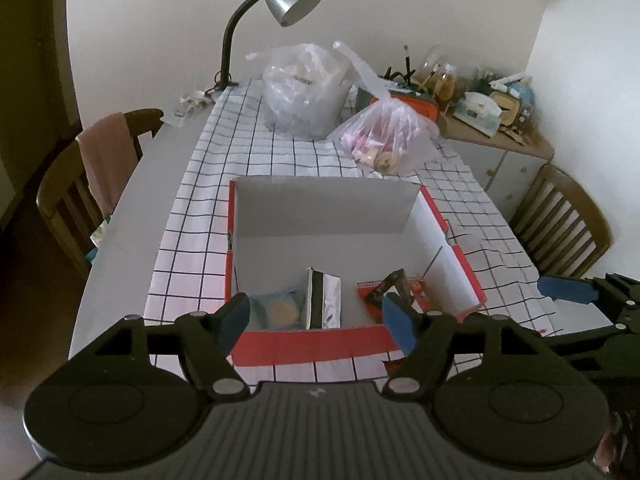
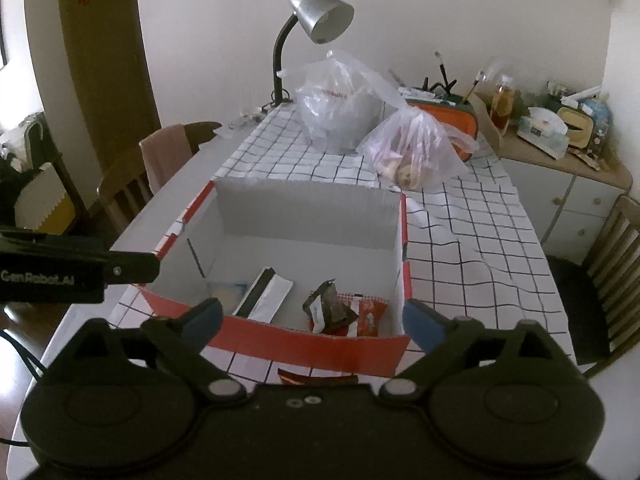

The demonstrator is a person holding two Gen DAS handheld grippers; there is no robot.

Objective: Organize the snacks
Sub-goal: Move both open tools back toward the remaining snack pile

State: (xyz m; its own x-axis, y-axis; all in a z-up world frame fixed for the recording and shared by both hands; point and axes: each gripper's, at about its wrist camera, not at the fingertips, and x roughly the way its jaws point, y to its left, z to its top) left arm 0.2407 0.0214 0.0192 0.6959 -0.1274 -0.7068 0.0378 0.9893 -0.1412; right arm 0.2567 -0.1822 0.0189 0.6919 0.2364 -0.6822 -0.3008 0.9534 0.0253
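Note:
A red and white cardboard box [image 1: 304, 342] [image 2: 304, 344] stands open on the checked cloth. Inside lie a round biscuit pack [image 1: 280, 310] [image 2: 226, 292], a white and black sachet [image 1: 324, 300] [image 2: 266, 294], a dark wrapped snack [image 1: 394, 286] [image 2: 330, 306] and a red packet [image 1: 420, 294] [image 2: 370, 316]. My left gripper [image 1: 316, 320] is open and empty, above the box's near edge. My right gripper [image 2: 314, 320] is open and empty, above the near wall; its fingertip [image 1: 566, 288] shows at the right of the left wrist view. A red wrapper [image 2: 318, 379] lies on the cloth before the box.
Behind the box are a small plastic bag of snacks [image 1: 384, 140] [image 2: 416, 152], a large clear bag [image 1: 306, 88] [image 2: 340, 108] and a desk lamp [image 1: 280, 0] [image 2: 316, 16]. Wooden chairs [image 1: 80, 184] [image 2: 612, 280] stand at both sides. A cluttered cabinet [image 2: 560, 152] stands at the right.

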